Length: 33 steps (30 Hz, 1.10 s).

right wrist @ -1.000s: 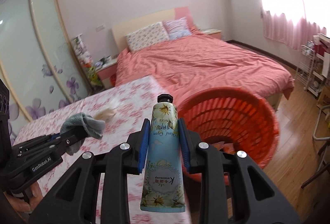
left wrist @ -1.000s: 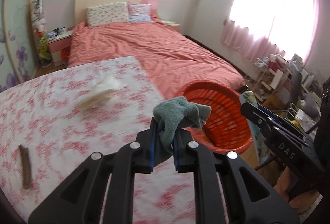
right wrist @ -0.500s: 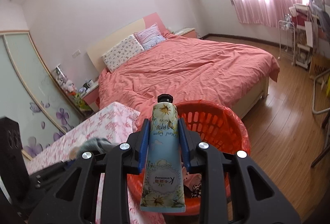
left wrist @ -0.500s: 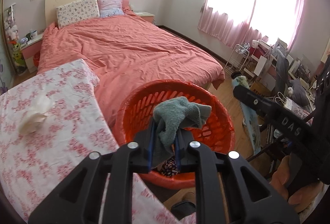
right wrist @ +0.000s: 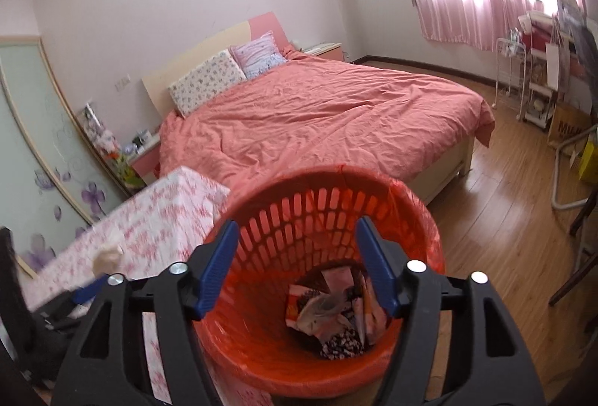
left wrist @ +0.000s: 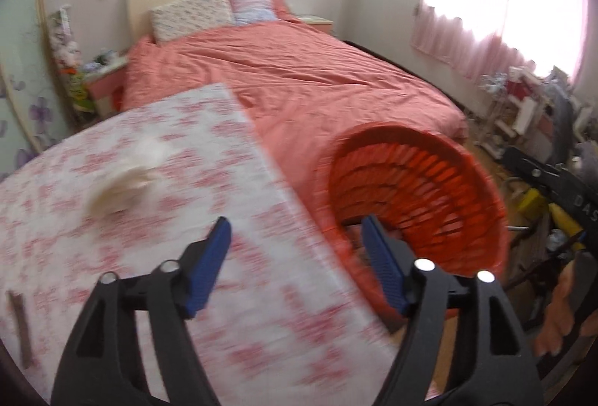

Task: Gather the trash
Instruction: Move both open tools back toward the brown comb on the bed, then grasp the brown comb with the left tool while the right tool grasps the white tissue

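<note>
1. Trash left: a crumpled tissue mid-table and a brown stick near the table's left edge, both blurred. Tissue also shows in the right view.
2. Bin: orange slotted basket w/ liner, on the floor at the table's right edge. Bottom holds a pile of wrappers.
3. Left gripper: jaws spread wide, nothing in them, over the table edge, aimed toward the tissue.
4. Right gripper: jaws wide apart, empty, directly above the bin mouth.
5. Table: pink floral cloth; bed behind it.
6. Risks, my read: tissue is light, so a shallow pinch could tear it or lose it before the bin. Stick lies flat, so pads may slide over it. Cloth could bunch into the jaws. Left view is smeared, so aim may be off.
</note>
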### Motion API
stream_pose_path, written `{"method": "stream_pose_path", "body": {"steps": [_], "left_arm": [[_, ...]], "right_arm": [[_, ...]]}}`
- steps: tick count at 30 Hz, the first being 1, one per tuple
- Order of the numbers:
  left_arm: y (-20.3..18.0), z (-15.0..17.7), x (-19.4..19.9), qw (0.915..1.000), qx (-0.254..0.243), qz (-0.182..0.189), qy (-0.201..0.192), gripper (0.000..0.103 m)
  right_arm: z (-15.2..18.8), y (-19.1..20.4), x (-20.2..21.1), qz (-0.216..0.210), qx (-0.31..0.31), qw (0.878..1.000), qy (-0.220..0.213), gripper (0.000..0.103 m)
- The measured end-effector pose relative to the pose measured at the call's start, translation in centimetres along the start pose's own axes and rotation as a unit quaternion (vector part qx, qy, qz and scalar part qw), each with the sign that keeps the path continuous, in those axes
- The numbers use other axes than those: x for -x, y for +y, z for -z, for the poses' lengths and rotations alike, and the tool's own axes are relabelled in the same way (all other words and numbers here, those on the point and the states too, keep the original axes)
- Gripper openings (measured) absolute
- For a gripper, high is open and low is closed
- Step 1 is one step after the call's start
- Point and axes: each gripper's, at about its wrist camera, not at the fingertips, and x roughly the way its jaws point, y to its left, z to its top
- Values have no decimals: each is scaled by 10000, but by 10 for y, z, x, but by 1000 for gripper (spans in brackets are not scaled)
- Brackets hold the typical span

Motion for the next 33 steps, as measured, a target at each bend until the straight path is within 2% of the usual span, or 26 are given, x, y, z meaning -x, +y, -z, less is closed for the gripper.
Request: {"method": "stream_pose_path", "body": {"steps": [4, 9, 11, 14, 17, 20, 24, 27, 28, 31, 33], "left_arm": [[43, 23, 24, 9979, 57, -631, -139, 92], [105, 56, 56, 9910, 213, -1307, -213, 96], [132, 70, 70, 9848, 255, -1702, -228, 97], [175, 87, 84, 9711, 543, -2321, -109, 97], [221, 104, 90, 9615, 1031, -2547, 100, 97], [256, 118, 92, 9580, 1467, -2456, 210, 96], [280, 128, 80, 9582, 1836, -2149, 433, 82], [282, 130, 68, 9609, 1871, -1951, 594, 67], [282, 127, 67, 9625, 1878, -1889, 514, 56], [282, 121, 60, 9630, 1764, -1967, 525, 40], [289, 118, 57, 9611, 1806, -2022, 528, 39]], "right_arm": [[14, 28, 3, 25, 489, 9988, 24, 78], [34, 72, 9, -118, 1049, 9944, 93, 85], [44, 92, 10, -271, 1227, 9919, 174, 91], [56, 116, 7, -359, 1508, 9874, 310, 91], [68, 140, 4, -473, 1772, 9820, 454, 91], [78, 157, 1, -503, 1905, 9789, 549, 91], [86, 171, -5, -604, 1864, 9777, 752, 91], [90, 179, -10, -639, 1852, 9769, 856, 91], [91, 182, -13, -651, 1838, 9767, 891, 91], [91, 189, -23, -726, 1718, 9771, 1029, 91], [91, 196, -32, -806, 1637, 9768, 1119, 91]]}}
